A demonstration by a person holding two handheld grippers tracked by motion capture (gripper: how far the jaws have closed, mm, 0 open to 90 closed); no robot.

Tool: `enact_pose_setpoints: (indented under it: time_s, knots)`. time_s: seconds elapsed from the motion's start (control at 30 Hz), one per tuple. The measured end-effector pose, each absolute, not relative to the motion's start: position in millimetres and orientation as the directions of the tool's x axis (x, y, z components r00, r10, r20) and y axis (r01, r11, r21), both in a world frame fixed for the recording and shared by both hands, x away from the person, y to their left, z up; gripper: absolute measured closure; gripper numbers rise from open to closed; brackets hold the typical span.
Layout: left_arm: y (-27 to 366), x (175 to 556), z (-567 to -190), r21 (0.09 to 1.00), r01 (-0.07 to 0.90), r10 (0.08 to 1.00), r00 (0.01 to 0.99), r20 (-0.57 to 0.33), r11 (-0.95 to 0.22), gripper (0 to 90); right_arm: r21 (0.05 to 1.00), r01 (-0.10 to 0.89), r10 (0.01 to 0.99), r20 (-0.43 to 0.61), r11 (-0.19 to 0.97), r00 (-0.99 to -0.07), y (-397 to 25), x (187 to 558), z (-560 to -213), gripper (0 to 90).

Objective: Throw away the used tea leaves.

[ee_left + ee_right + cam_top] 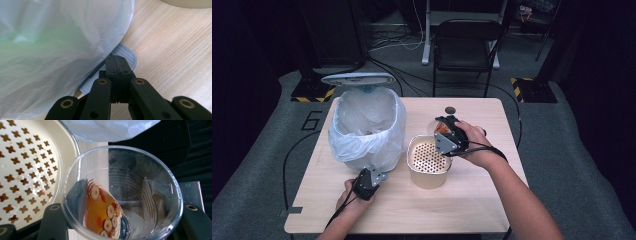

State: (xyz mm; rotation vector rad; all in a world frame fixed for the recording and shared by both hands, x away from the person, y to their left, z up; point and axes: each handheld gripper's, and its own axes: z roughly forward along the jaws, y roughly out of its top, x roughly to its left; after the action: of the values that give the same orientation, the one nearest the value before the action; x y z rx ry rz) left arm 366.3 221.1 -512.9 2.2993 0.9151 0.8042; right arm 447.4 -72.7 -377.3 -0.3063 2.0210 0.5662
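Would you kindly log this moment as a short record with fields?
Right tool: shut on clear cup, tilted beside the strainer pot
Cup contents: amber liquid with sliced fruit pieces
Strainer pot: cream, perforated insert, on the table
Left tool: shut, at the bin's grey pedal
Bin: white bag liner, lid up
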Motion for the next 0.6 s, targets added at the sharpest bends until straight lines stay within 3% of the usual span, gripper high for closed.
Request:
enact_pose_setpoints:
  time_s: [0.23, 0.4, 0.6]
  knots:
    - [221.2, 366.1, -512.6, 0.652, 0.42, 0.735, 0.593, 0.329, -0.631, 89.7, 0.138, -0.469, -0.081, -0.906, 0.872, -0.416, -65.4, 440.5, -382.1, 38.1]
    - [221.2, 366.3, -512.9, 0.655, 0.418, 0.735, 0.593, 0.328, -0.629, 89.8, 0.116, -0.465, -0.089, -0.913, 0.878, -0.397, -63.3, 437.5, -384.3, 38.2]
    - [221.0, 365.9, -512.1, 0.647, 0.421, 0.732, 0.596, 0.331, -0.635, 89.7, -0.045, -0.497, -0.211, -0.936, 0.867, -0.283, -57.0, 432.4, -387.5, 38.4]
